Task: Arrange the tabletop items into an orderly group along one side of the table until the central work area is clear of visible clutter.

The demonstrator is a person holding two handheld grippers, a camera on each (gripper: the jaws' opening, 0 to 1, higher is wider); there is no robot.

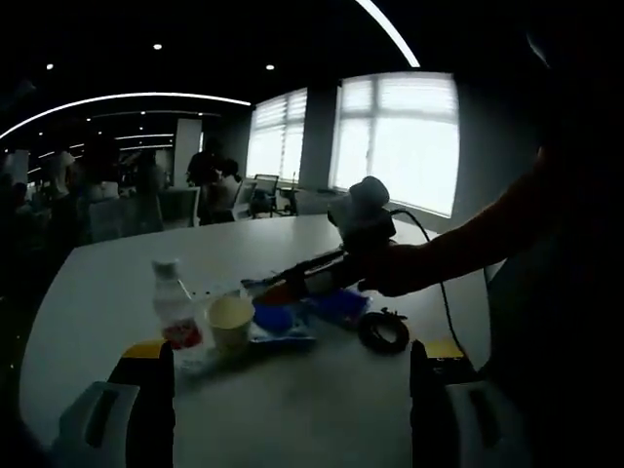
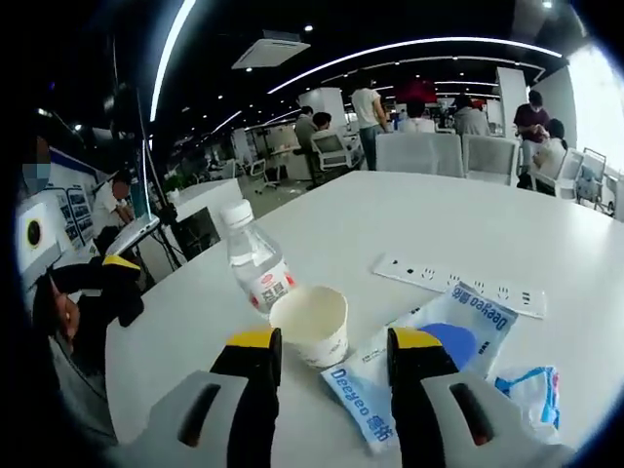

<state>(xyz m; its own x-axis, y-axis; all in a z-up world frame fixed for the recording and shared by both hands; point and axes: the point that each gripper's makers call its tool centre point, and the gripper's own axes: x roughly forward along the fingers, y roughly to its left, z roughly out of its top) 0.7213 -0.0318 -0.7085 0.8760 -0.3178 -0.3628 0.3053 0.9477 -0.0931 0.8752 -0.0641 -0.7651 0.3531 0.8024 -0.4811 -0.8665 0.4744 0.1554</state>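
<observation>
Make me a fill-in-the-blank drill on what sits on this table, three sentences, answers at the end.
1. Beside the water bottle stands a paper ____.
2. The right tool hovers above the cup with its jaws ____.
3. Beyond the blue packets a white power ____ lies flat on the table.

Missing words: cup; open; strip

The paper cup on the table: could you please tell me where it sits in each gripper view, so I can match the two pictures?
Left gripper view: the paper cup stands low and left of centre, just right of the water bottle, above the left jaw.
Right gripper view: the paper cup is at lower centre, right above the gap between the jaws, with the water bottle up to its left.
Shared landmark: the water bottle beside the cup.
</observation>
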